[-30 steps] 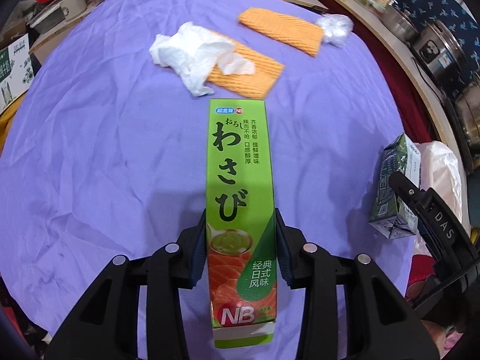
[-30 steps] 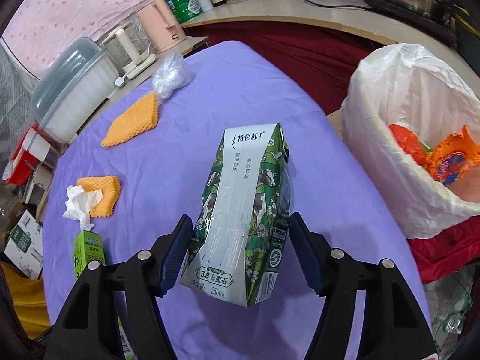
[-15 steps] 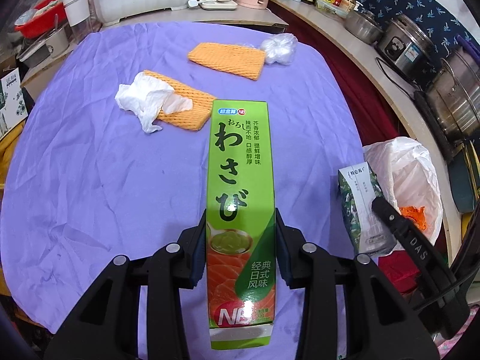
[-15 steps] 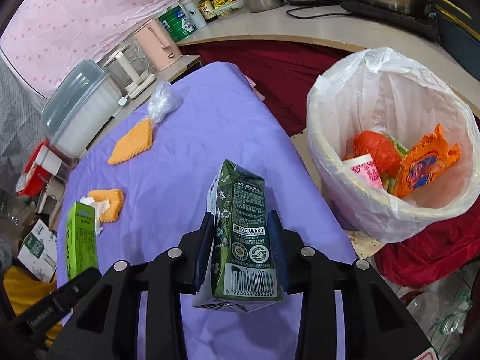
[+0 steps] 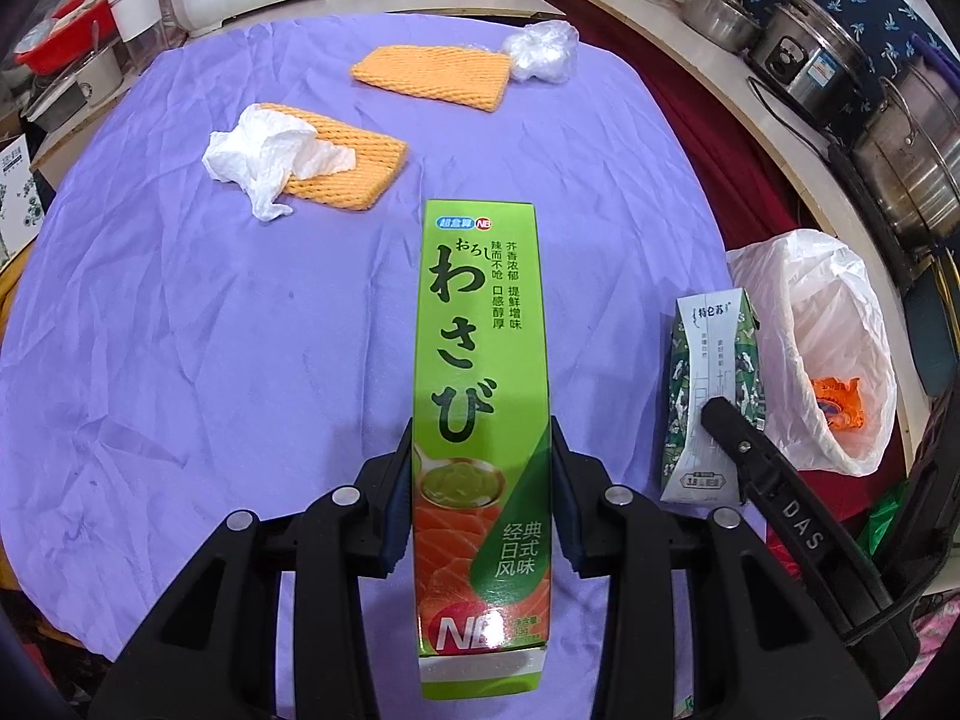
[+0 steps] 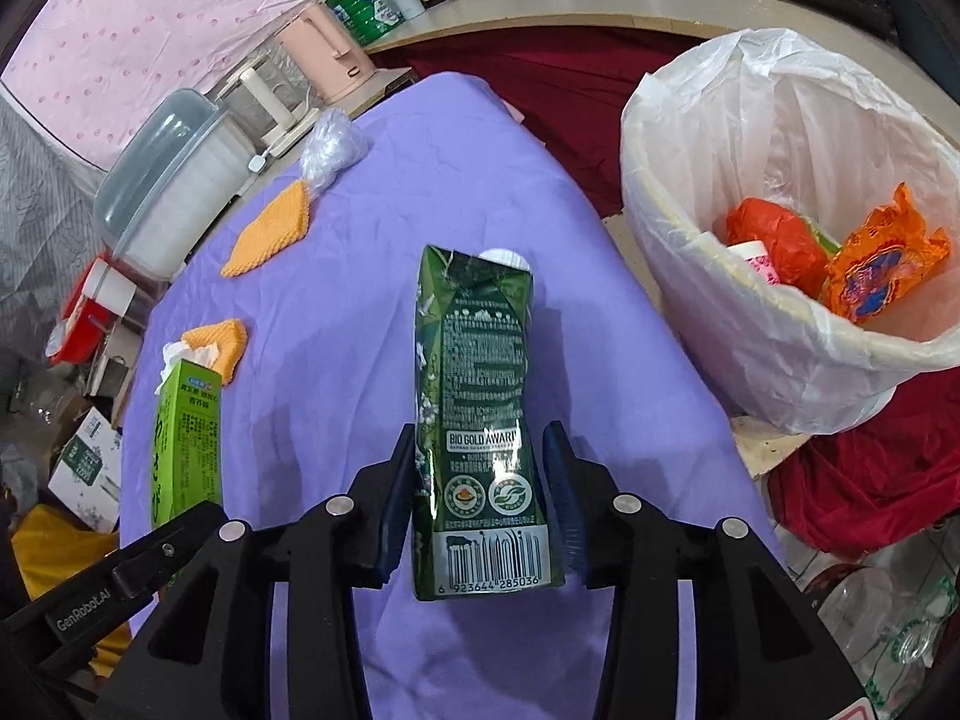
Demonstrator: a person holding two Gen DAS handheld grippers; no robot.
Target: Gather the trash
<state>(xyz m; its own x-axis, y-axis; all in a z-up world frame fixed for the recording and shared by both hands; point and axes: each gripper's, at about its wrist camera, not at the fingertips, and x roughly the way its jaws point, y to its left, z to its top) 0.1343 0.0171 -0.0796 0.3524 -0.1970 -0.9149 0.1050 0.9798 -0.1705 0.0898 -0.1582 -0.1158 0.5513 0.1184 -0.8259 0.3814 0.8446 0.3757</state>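
Note:
My left gripper (image 5: 483, 504) is shut on a long green wasabi box (image 5: 480, 360), held above the purple tablecloth (image 5: 180, 330); the box also shows in the right wrist view (image 6: 183, 438). My right gripper (image 6: 480, 504) is shut on a dark green milk carton (image 6: 477, 396), held above the table's right edge; the carton also shows in the left wrist view (image 5: 711, 396). The trash bin with a white liner (image 6: 750, 300) stands just right of the table and holds orange and red wrappers (image 6: 882, 264). On the cloth lie two orange foam nets (image 5: 432, 75), a crumpled white tissue (image 5: 264, 150) and a clear plastic wad (image 5: 540, 51).
A counter with pots (image 5: 900, 138), jars and a pink kettle (image 6: 324, 57) curves round the far side. A lidded white container (image 6: 174, 180) stands beyond the table. Red cloth (image 6: 870, 480) and glass jars (image 6: 888, 630) lie on the floor by the bin.
Both grippers have lifted their items. The right gripper closed on the milk carton, turned it barcode side up and moved it toward the bin.

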